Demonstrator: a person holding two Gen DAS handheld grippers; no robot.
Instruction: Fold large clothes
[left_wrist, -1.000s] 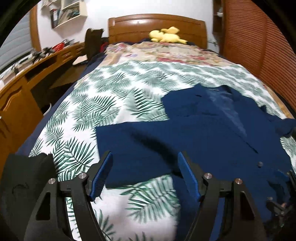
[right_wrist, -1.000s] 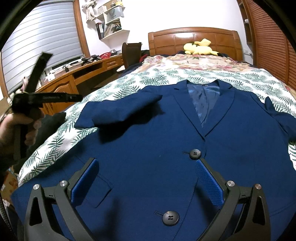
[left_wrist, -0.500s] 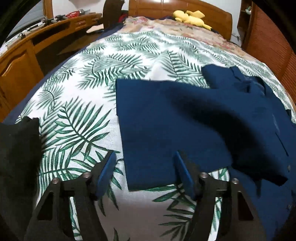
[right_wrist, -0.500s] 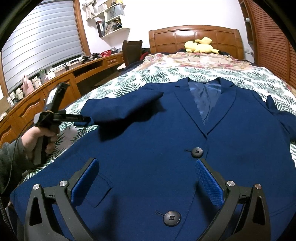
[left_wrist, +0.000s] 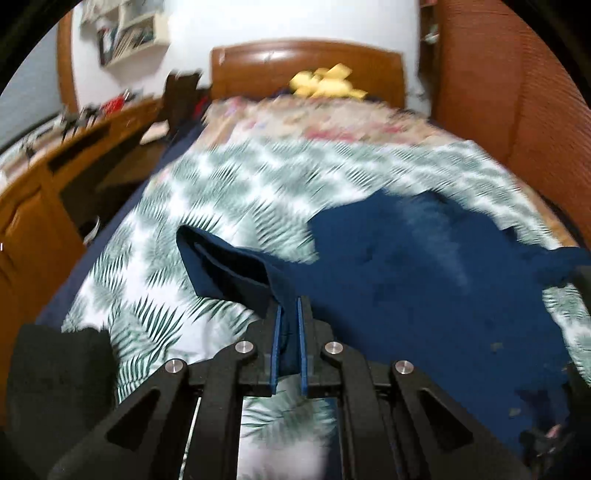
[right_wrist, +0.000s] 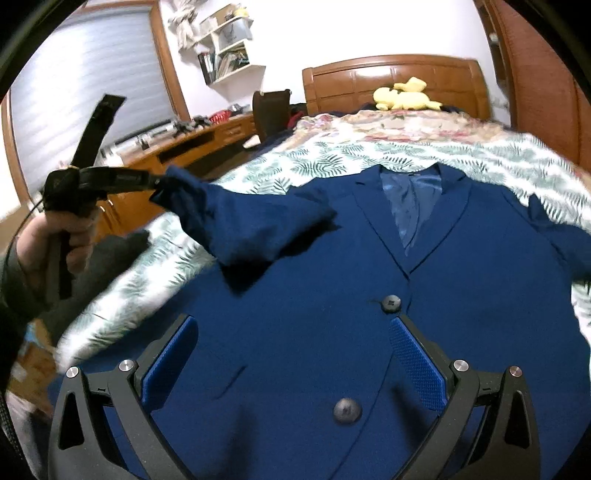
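A dark blue blazer (right_wrist: 314, 302) lies face up on the bed, collar toward the headboard, with two dark buttons (right_wrist: 390, 303) down its front. My left gripper (left_wrist: 289, 314) is shut on the cuff of the blazer's sleeve (left_wrist: 236, 271) and holds it lifted off the bedspread. In the right wrist view the same left gripper (right_wrist: 157, 181), held by a hand (right_wrist: 55, 236), pinches the raised sleeve (right_wrist: 236, 225) at the left. My right gripper (right_wrist: 291, 343) hovers open over the blazer's lower front, nothing between its blue pads (right_wrist: 417, 365).
The bed has a palm-leaf bedspread (left_wrist: 207, 192) and a floral cover (right_wrist: 399, 127) near the wooden headboard (right_wrist: 391, 79), where a yellow plush toy (right_wrist: 402, 96) lies. A wooden desk (right_wrist: 177, 147) runs along the left. A dark cloth (left_wrist: 55, 373) lies at the bed's near left corner.
My left gripper closed on the sleeve's cuff and lifted it off the bedspread. The right gripper stayed open over the blazer's front.
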